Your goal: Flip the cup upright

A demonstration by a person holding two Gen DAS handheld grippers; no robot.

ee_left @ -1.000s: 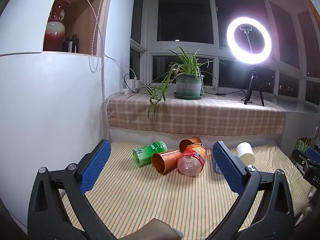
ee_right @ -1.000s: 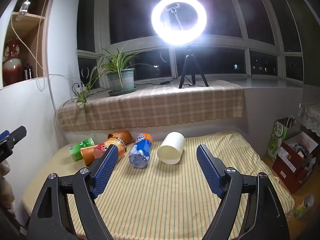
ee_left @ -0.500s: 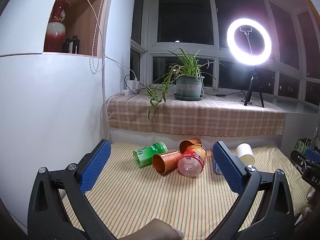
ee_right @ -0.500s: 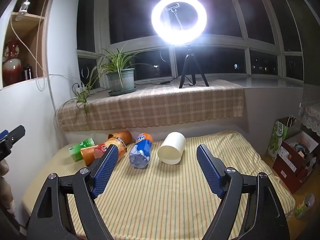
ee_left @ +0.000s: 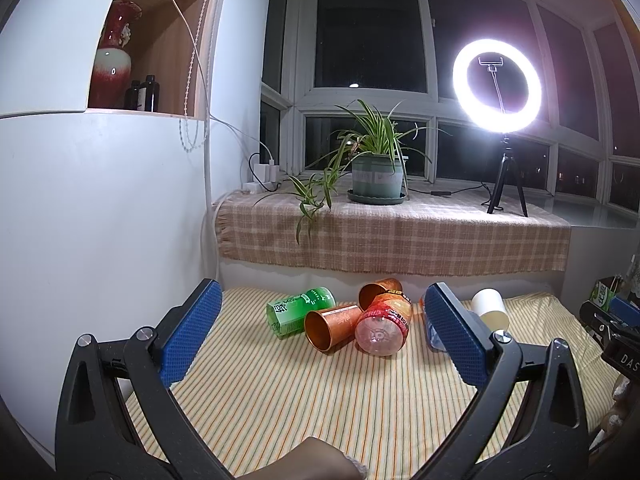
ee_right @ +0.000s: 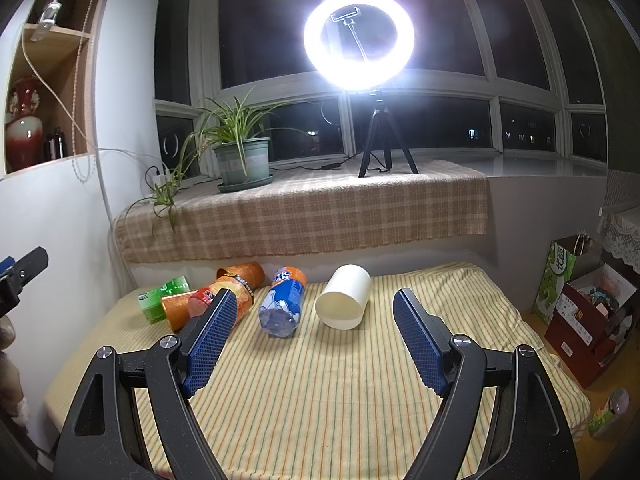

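Note:
A white cup (ee_right: 344, 300) lies on its side on the striped table, mouth toward me; it shows small in the left wrist view (ee_left: 489, 309). A copper cup (ee_left: 330, 326) lies on its side at the middle left, also in the right wrist view (ee_right: 178, 309). A second copper cup (ee_left: 378, 290) lies behind it. My left gripper (ee_left: 320, 336) is open and empty, short of the copper cup. My right gripper (ee_right: 312, 338) is open and empty, just in front of the white cup.
A green bottle (ee_left: 300, 310), a red-orange bottle (ee_left: 386, 322) and a blue Fanta bottle (ee_right: 285, 302) lie on the striped table (ee_right: 340, 392). Behind is a checked sill with a potted plant (ee_right: 242, 160) and ring light (ee_right: 358, 40). Boxes (ee_right: 588, 320) stand right of the table.

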